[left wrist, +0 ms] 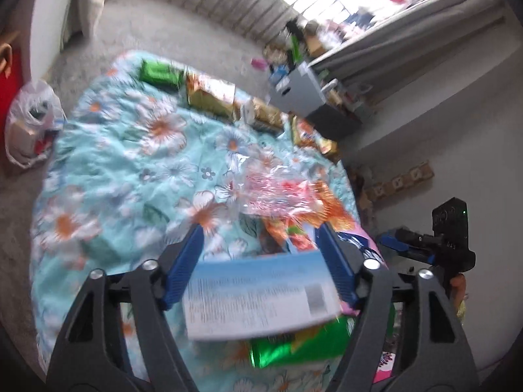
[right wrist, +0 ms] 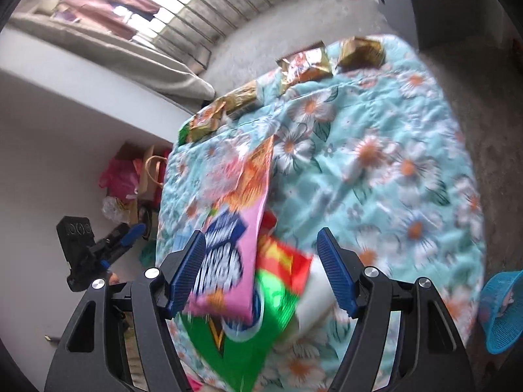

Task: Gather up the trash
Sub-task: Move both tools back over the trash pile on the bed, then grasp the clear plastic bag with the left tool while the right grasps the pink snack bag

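Note:
A pile of snack wrappers lies on a floral blue quilt [left wrist: 137, 170]. In the left wrist view my left gripper [left wrist: 260, 232] is open above a white-and-blue printed packet [left wrist: 258, 297], a clear pink wrapper [left wrist: 278, 189] and a green foil bag [left wrist: 300, 343]. In the right wrist view my right gripper [right wrist: 261, 241] is open over a pink wrapper [right wrist: 232, 254], a red-and-green bag [right wrist: 278, 281] and a white packet [right wrist: 315, 300]. Each gripper shows at the edge of the other's view, the right one [left wrist: 421, 241] and the left one [right wrist: 111, 241].
More gold, orange and green wrappers [left wrist: 209, 94] lie along the quilt's far edge, also in the right wrist view [right wrist: 304, 62]. A white plastic bag [left wrist: 29, 124] sits on the floor at left. A blue mesh basket [right wrist: 503, 310] stands at right. Clutter lines the walls.

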`<state>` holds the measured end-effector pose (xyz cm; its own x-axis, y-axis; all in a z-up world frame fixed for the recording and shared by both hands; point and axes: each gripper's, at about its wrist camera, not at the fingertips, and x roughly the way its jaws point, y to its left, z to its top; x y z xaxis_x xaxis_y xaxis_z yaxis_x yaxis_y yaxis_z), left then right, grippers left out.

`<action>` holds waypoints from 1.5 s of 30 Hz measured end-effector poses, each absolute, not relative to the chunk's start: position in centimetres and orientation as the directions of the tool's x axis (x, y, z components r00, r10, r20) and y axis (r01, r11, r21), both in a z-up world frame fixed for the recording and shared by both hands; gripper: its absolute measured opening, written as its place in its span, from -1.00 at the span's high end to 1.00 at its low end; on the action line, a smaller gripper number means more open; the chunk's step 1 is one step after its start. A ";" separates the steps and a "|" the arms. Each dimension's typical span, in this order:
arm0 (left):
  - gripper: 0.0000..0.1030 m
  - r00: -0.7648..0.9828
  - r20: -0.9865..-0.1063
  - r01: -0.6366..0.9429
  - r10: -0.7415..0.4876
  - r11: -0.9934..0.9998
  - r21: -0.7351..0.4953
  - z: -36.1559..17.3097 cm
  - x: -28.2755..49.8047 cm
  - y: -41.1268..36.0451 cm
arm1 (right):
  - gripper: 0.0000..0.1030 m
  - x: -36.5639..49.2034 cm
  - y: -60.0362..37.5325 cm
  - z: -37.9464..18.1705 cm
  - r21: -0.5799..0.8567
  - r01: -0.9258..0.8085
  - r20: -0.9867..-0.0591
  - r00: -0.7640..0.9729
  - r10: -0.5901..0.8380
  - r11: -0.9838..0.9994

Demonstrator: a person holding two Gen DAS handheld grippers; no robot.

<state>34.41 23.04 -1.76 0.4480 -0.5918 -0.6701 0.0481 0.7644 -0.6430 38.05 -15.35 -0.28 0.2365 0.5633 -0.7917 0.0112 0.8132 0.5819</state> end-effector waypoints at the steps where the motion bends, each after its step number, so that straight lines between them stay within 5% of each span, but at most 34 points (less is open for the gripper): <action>1: -0.27 0.415 -0.678 0.050 -0.607 0.759 -0.649 -2.5 35.6 22.5 | -0.27 39.0 -15.1 -1.1 0.591 0.026 -0.791 0.215 0.572 0.807; 13: -0.10 0.283 -0.759 -0.003 -0.587 0.791 -0.612 -8.2 42.4 18.1 | -0.04 42.4 -13.8 -6.2 0.634 0.082 -0.773 0.093 0.627 0.769; 31: 0.85 0.287 -0.757 -0.039 -0.588 0.782 -0.622 -9.7 42.8 17.6 | 0.73 41.8 -12.7 -5.8 0.704 0.034 -0.709 0.099 0.699 0.709; 37: 0.83 0.307 -0.739 -0.081 -0.599 0.757 -0.648 -9.5 42.7 19.1 | 0.75 41.6 -12.4 -5.6 0.708 0.029 -0.704 0.112 0.702 0.705; 41: 0.20 0.305 -0.725 -0.157 -0.617 0.718 -0.678 -10.1 43.3 20.2 | 0.75 41.5 -13.0 -5.8 0.714 0.037 -0.698 0.110 0.708 0.699; 45: 0.20 0.292 -0.732 -0.179 -0.616 0.716 -0.674 -10.6 44.1 20.2 | 0.75 41.5 -13.1 -6.3 0.721 0.051 -0.692 0.096 0.715 0.691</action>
